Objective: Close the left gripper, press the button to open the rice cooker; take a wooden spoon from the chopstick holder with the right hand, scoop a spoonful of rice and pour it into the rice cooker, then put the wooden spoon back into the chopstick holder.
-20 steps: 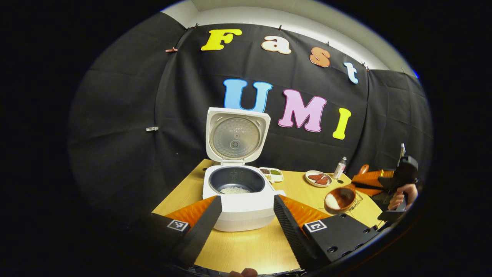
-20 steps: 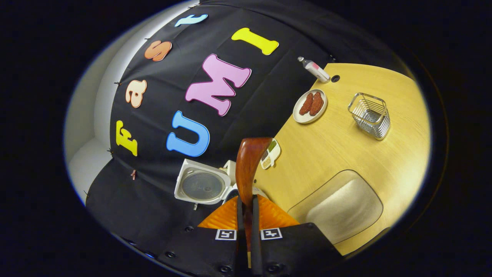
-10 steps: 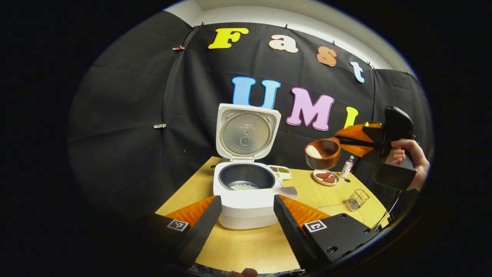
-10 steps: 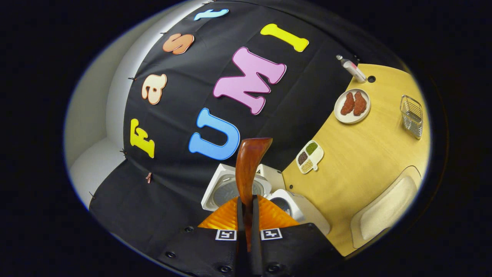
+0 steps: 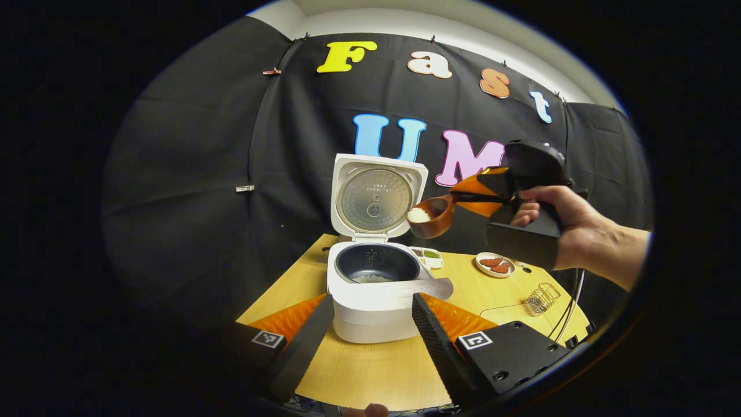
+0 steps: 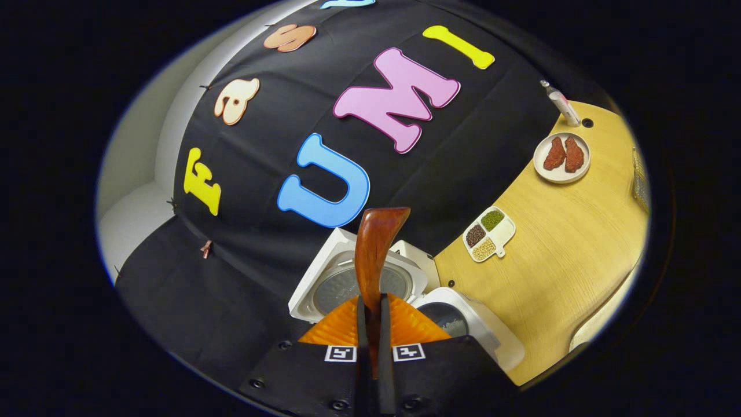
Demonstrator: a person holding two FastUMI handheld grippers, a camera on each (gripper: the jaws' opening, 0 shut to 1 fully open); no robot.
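Note:
The white rice cooker (image 5: 373,304) stands open, its lid (image 5: 376,200) upright, with a little rice at the bottom of the dark pot (image 5: 376,267). My left gripper (image 5: 370,327) is open just in front of it, holding nothing. A hand (image 5: 573,226) holds my right gripper (image 5: 477,194), which is shut on the wooden spoon (image 5: 429,216). The spoon's bowl carries white rice and hangs above the pot's right rim. In the right gripper view, the right gripper (image 6: 370,315) clamps the spoon handle (image 6: 375,246) over the cooker (image 6: 474,327).
On the wooden table (image 5: 370,370) a divided dish of beans (image 5: 427,255), a plate with red pieces (image 5: 495,265) and the wire chopstick holder (image 5: 539,299) lie right of the cooker. A small bottle (image 6: 560,104) stands by the wall.
The right gripper has carried the rice-filled spoon up and leftward, from near the table's right side to just above the cooker. The left gripper stays open in front of the cooker.

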